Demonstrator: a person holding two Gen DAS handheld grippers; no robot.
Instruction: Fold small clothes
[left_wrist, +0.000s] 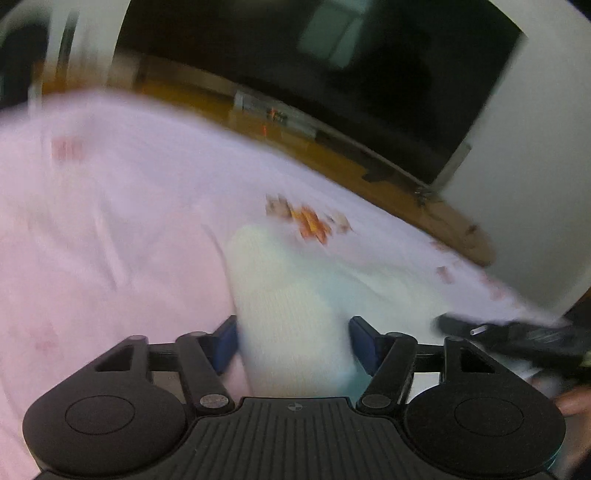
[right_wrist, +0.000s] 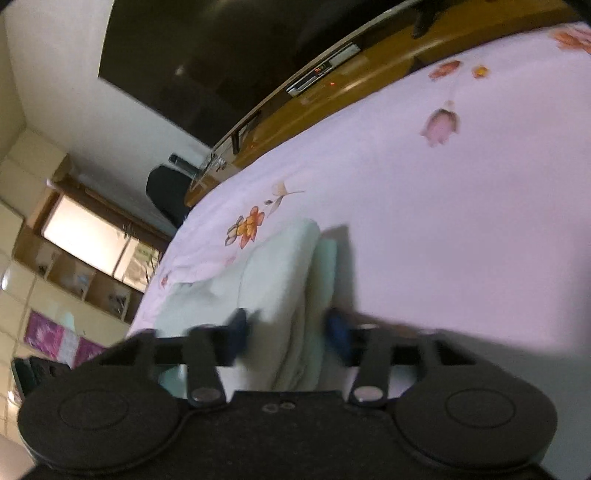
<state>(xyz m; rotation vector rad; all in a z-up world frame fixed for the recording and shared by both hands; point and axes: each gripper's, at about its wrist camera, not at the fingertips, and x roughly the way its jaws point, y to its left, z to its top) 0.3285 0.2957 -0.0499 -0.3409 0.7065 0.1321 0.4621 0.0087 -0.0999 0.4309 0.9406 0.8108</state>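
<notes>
Left claw (left_wrist: 293, 341) released astride pale knit garment (left_wrist: 284, 295); right claw (right_wrist: 290, 338) narrowed, grip on garment's folded edge unconfirmed.
Garment lies on floral bedsheet (right_wrist: 424, 221): judged light, soft, limp; grasp at folded edges.

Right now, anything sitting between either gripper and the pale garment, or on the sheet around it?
Nothing visible. The pale garment already lies between the jaws of the left gripper, and likewise of the right gripper. The pink floral sheet around it looks bare, though the left view is blurred.
</notes>
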